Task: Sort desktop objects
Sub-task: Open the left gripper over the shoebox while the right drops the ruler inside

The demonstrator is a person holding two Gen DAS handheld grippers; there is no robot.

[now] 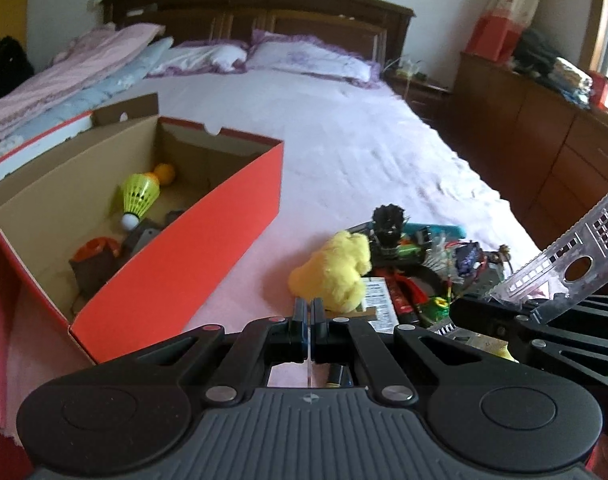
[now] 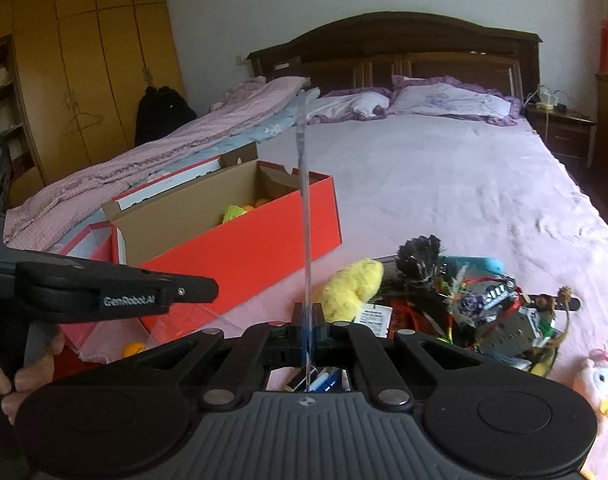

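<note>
On the bed, right tongs pinch a clear ruler edge-on, upright above the clutter pile. Left tongs nearly closed, holding nothing visible. Red box sits left, shuttlecock inside.

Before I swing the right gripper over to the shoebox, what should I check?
1. Grip: right gripper is shut on the clear stencil ruler, which stands upright. Ok.
2. Red shoebox is open on top. Ok.
3. Room inside: a yellow shuttlecock, an orange ball and other bits already lie there. Whether the long ruler fits flat: cannot tell.
4. Path: in the right wrist view the left gripper sits in front of the box's near corner. Probably not ok; move it aside first.
5. Left gripper load: closed, nothing visibly held. Ok.
</note>
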